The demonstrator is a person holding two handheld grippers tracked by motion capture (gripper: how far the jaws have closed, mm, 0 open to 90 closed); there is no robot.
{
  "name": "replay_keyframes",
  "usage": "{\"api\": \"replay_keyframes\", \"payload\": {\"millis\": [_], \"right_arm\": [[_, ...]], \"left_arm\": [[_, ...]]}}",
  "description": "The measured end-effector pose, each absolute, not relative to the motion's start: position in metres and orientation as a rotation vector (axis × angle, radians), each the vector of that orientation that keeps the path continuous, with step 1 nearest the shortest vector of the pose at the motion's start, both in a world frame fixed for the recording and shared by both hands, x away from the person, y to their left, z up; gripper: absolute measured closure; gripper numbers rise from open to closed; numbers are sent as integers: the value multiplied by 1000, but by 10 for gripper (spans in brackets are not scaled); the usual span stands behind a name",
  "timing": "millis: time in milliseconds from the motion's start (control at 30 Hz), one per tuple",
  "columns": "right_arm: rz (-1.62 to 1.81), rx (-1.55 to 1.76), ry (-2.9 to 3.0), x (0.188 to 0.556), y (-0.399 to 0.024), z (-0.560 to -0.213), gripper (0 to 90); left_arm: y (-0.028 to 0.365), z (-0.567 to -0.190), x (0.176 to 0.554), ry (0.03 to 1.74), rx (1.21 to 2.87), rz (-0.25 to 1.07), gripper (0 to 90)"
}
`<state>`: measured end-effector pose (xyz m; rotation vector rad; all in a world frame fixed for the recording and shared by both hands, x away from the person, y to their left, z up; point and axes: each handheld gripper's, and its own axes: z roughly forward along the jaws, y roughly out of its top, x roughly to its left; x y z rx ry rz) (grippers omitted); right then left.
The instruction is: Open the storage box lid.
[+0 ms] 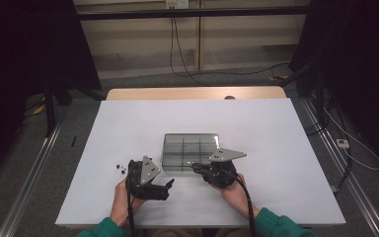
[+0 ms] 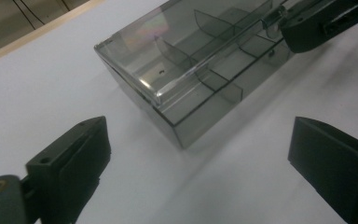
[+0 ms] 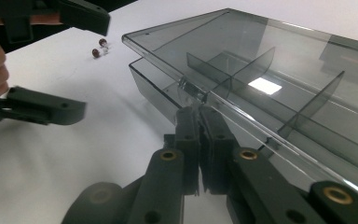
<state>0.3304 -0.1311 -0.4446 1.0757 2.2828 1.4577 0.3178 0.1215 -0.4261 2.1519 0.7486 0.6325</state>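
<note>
Fingers of right gripper [image 3: 199, 112] pinched on box lid [image 3: 242, 51] front edge, left gripper [image 2: 200, 154] wide apart beside near corner.

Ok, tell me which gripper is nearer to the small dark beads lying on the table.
Left. The left gripper is just beside the beads, jaws open. The right gripper is farther off, shut on the clear box's lid.

Box [image 1: 190, 150]: smoky grey, transparent, plain. Grippers [image 1: 170, 183] [image 1: 196, 168]: black, with grey plates and brass-coloured pivots. Table [image 1: 276, 148]: white, tan far edge. Beads [image 1: 121, 168]: dark red. Sleeves [image 1: 281, 224]: green.
</note>
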Motion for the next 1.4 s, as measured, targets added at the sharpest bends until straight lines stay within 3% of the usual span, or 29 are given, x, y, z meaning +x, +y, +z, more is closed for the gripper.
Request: {"api": "replay_keyframes", "payload": {"millis": [400,567,900,1400], "right_arm": [[1470,1076,2283,331,-133,-442,869],[1473,1073,2280,331,-134,-441,869],[1450,1065,2279,329,-136,-436,841],[1316,1155,2265,319,-180,-425,675]], "left_arm": [[115,-424,332,823,2106,670,441],[114,-424,333,821,2088,679,532],[116,-427,332,799,2029,723,577],[122,-421,339,764,1965,730,605]]}}
